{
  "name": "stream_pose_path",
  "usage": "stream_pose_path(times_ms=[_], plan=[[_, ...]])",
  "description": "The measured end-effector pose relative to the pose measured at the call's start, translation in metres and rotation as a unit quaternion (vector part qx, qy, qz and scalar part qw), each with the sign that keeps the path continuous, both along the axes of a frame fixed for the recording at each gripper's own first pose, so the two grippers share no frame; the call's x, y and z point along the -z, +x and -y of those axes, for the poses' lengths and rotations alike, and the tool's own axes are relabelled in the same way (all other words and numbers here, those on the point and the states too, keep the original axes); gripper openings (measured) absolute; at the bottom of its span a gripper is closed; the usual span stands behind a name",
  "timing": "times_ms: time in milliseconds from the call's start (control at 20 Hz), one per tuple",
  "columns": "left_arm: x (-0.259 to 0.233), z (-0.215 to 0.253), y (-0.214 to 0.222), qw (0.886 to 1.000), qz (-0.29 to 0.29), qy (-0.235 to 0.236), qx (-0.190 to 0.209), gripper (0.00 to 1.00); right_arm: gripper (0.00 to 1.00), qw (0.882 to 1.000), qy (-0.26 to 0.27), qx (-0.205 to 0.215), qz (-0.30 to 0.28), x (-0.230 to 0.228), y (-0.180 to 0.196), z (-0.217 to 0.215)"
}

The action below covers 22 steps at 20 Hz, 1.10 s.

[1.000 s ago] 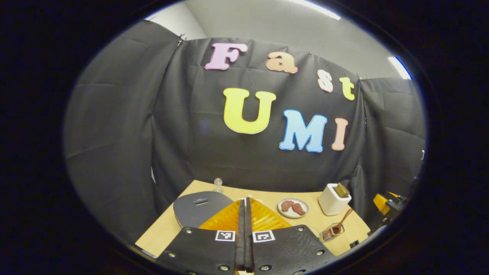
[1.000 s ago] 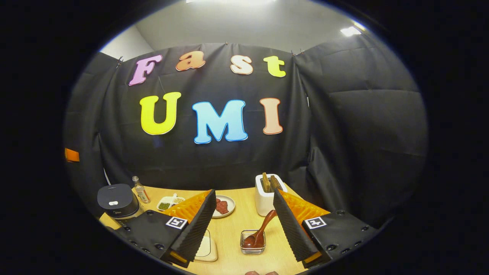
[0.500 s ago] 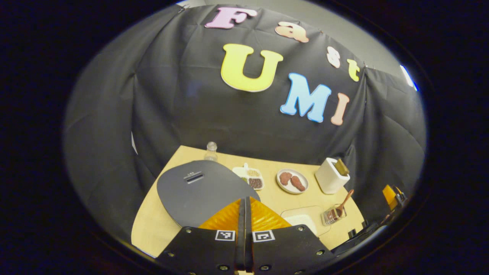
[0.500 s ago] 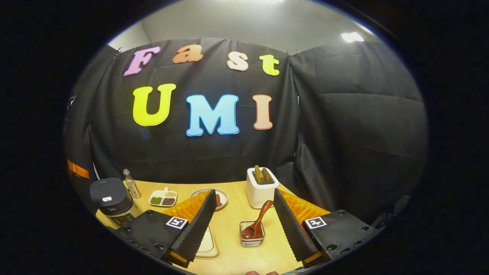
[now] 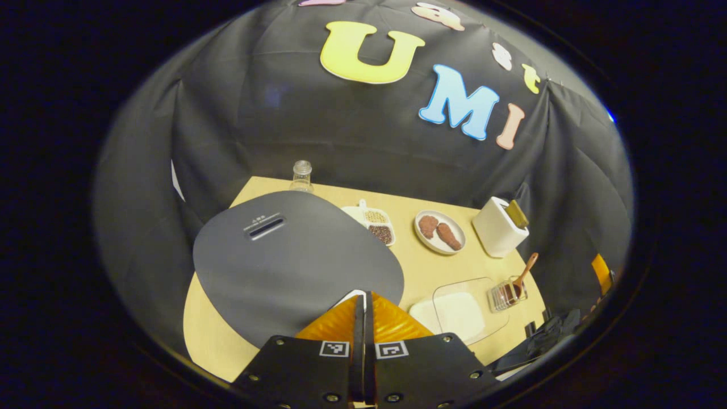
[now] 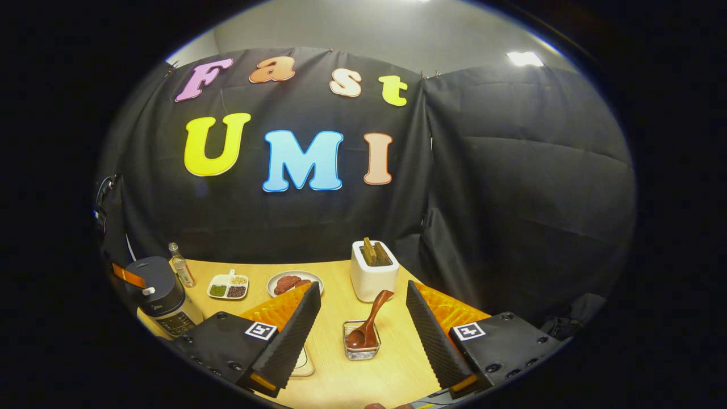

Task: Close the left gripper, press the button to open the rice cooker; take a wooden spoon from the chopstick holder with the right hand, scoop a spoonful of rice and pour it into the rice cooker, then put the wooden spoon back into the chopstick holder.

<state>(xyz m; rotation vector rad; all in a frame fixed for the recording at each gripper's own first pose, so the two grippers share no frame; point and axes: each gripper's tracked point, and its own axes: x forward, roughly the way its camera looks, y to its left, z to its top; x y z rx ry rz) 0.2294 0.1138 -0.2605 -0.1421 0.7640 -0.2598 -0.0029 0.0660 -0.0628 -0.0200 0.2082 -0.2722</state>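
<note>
Black cloth [image 6: 511,187] is hanging in folds across the middle of the right gripper view, walling the booth. Above it, along the top of the frame, a pale grey wall [image 6: 363,34] is showing, and a ceiling light [image 6: 524,58] is glowing at upper right. A light wooden table [image 5: 420,267] is filling the lower centre of the left gripper view.

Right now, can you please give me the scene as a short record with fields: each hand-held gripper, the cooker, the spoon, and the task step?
left hand-held gripper: shut, tips over the front edge of the lid
right hand-held gripper: open, holding nothing, facing the spoon
rice cooker: lid closed
wooden spoon: standing tilted in the chopstick holder
table: wooden top
task step: button press, cooker not yet open
</note>
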Motion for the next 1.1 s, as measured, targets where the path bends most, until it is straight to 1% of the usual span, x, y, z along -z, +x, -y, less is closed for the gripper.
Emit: stream_pose_path(times_ms=[100,200,300,350,400,500,550,700,750,850,1000,1100], plan=[[0.004,-0.001,0.003,1.0,-0.006,0.005,-0.007,0.02,0.95,1.0,0.007,-0.01,-0.004,0.005,0.009,0.0],[0.006,-0.005,0.004,1.0,-0.008,0.02,-0.016,0.01,0.95,1.0,0.005,-0.023,0.003,0.003,0.021,0.004],[0.012,-0.008,0.002,0.998,-0.019,0.034,-0.04,0.02,0.96,0.999,0.002,-0.037,0.006,0.003,0.036,0.011],[0.012,-0.008,0.003,0.998,-0.017,0.032,-0.059,0.02,0.95,0.999,0.007,-0.045,0.008,0.005,0.044,0.014],[0.013,-0.007,0.003,0.997,-0.018,0.034,-0.071,0.01,0.96,0.999,0.013,-0.052,0.01,0.006,0.05,0.015],[0.016,-0.008,-0.002,0.996,-0.023,0.04,-0.083,0.02,0.95,0.998,0.02,-0.063,0.003,0.013,0.064,0.021],[0.016,-0.008,-0.002,0.995,-0.025,0.041,-0.087,0.02,0.97,0.997,0.026,-0.066,-0.002,0.017,0.068,0.025],[0.02,-0.007,-0.001,0.993,-0.035,0.046,-0.101,0.02,0.96,0.996,0.053,-0.075,-0.013,0.027,0.073,0.033],[0.019,-0.007,0.0,0.993,-0.035,0.049,-0.103,0.02,0.95,0.995,0.054,-0.077,-0.019,0.033,0.073,0.036],[0.021,-0.006,0.0,0.993,-0.036,0.051,-0.105,0.02,0.97,0.995,0.057,-0.075,-0.026,0.039,0.075,0.044],[0.02,-0.007,0.0,0.992,-0.039,0.047,-0.11,0.04,0.95,0.994,0.072,-0.076,-0.031,0.044,0.073,0.049],[0.024,-0.006,0.0,0.991,-0.041,0.049,-0.114,0.02,0.96,0.994,0.07,-0.075,-0.032,0.045,0.073,0.052]])
